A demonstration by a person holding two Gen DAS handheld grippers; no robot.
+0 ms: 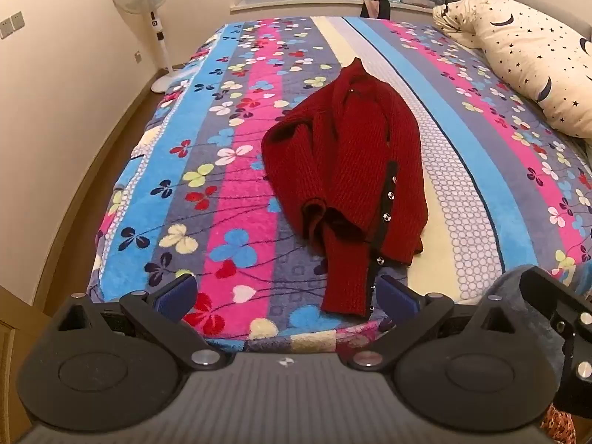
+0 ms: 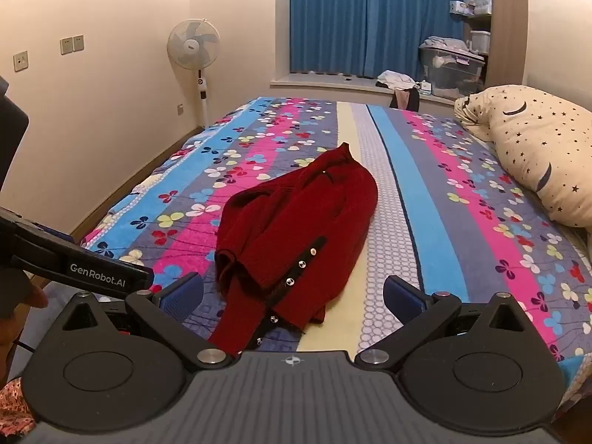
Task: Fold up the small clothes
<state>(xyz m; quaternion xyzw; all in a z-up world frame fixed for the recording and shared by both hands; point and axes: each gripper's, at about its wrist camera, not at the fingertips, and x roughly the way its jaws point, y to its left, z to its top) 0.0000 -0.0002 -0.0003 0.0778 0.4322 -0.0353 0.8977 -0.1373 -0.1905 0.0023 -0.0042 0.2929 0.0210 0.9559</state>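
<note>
A dark red knitted cardigan (image 1: pixel 344 170) lies crumpled on the bed (image 1: pixel 236 192), roughly along the middle of its flowered, striped blanket, with its collar end pointing toward the far window side. A black strip with shiny snap buttons runs down its near right part, and one sleeve reaches toward the near edge of the bed.

In the left wrist view, that sleeve ends between the two blue pads of the left tongs (image 1: pixel 286 294), nearer the right pad, without being pinched; the tongs are spread wide and hold nothing. In the right wrist view, the cardigan (image 2: pixel 296 236) sits ahead of the right tongs (image 2: pixel 294 294) and a little to their left, its sleeve running down between the spread pads toward the tool body. These tongs are also released and grip nothing. The left tool shows at the left edge of this view, beside the right one.

A cream pillow (image 2: pixel 536 151) with stars and moons lies on the bed's right side, well apart from the cardigan. A standing fan (image 2: pixel 193 46) is by the far wall, near blue curtains (image 2: pixel 370 18).
</note>
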